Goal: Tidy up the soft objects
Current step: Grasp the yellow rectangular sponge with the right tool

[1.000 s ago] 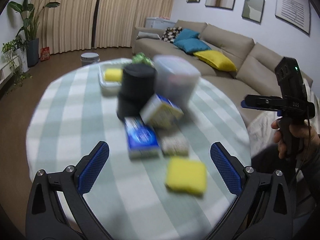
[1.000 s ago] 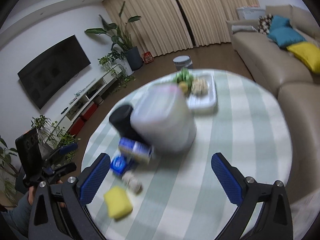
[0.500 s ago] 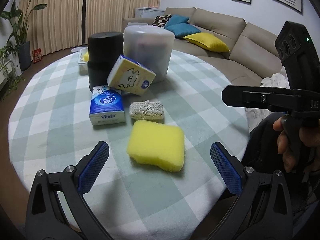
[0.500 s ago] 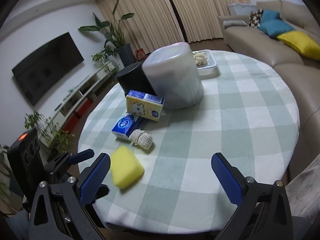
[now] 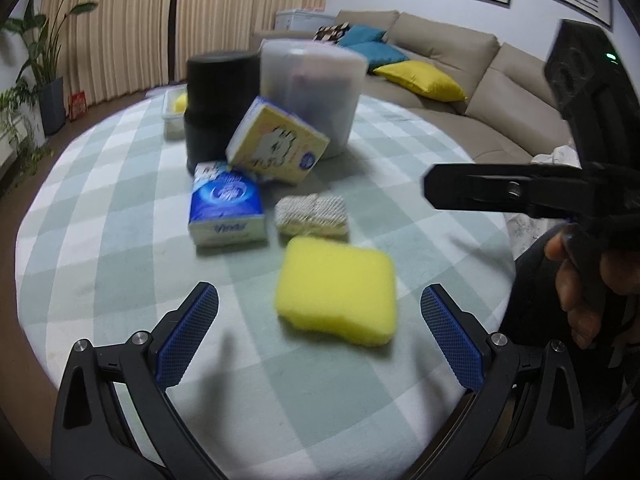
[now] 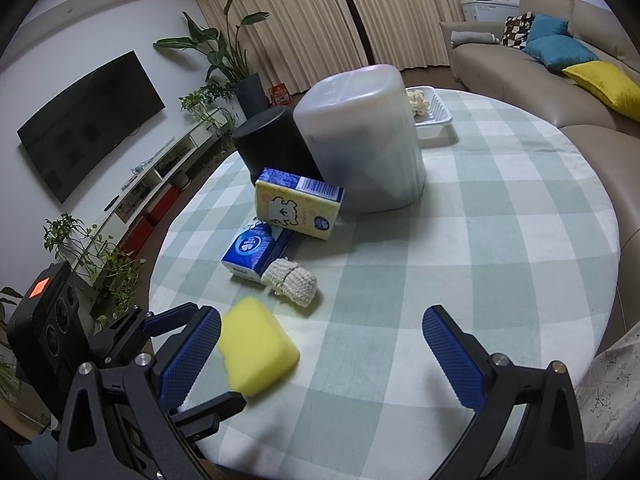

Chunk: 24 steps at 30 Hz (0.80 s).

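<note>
A yellow sponge [image 5: 338, 290] lies on the checked round table [image 5: 120, 184], just ahead of my open left gripper [image 5: 320, 340]; it also shows in the right wrist view [image 6: 256, 344]. Behind it lie a knitted beige cloth [image 5: 312, 216], a blue tissue pack [image 5: 226, 210] and a yellow tissue pack [image 5: 278, 146] leaning on the containers. My right gripper [image 6: 322, 354] is open and empty over the table's near edge; it also shows in the left wrist view [image 5: 500, 196], to the right of the sponge.
A black cylinder [image 5: 218, 100] and a frosted lidded bin [image 5: 312, 96] stand mid-table. A white tray [image 6: 430, 114] with small items sits at the far side. A beige sofa [image 5: 460, 80] with cushions lies beyond.
My left gripper has moved closer to the yellow sponge. My right gripper has dropped lower and nearer the table. Both stay open.
</note>
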{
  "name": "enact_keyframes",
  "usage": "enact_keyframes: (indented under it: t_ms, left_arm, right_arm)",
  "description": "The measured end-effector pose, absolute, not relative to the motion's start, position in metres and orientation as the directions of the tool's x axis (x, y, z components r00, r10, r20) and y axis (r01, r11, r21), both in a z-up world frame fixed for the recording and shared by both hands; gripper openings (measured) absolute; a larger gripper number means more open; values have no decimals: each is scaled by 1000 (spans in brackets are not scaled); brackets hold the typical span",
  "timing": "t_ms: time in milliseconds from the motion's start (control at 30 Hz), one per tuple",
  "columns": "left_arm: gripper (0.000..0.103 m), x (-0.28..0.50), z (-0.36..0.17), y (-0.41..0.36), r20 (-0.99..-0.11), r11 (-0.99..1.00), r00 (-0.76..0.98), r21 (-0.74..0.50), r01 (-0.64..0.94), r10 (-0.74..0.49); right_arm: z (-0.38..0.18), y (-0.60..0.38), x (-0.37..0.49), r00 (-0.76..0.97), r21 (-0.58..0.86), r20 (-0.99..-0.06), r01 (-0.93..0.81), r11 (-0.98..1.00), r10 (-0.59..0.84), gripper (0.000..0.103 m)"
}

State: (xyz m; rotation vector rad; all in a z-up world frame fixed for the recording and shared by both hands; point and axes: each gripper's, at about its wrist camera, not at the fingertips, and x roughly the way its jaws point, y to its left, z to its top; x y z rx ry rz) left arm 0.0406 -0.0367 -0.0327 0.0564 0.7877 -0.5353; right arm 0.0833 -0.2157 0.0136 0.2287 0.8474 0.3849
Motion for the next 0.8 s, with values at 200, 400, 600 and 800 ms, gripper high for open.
enact_keyframes:
  t_ms: [200,400,600,800]
  left_arm:
    - [103,45,-15,15,-662,868,567,-319,379,-491]
    - [103,65,7,51,-647,900,625,-313,304,-436]
    - [103,97,-3,27,-687,883,564,-278,379,-458]
    - [103,106,-18,11,-721,881,532,-245,406,-445]
  right_arm:
    - [5,-204,76,572,323,-698,-286,902,432,103]
    - [-7,-184,71,532,320,-709,-342,883,463,103]
    - [-18,-140,66,533,184,-731,-449,874,427,101]
    - [-35,-126,76,553,94,-754,-443,891,355,90]
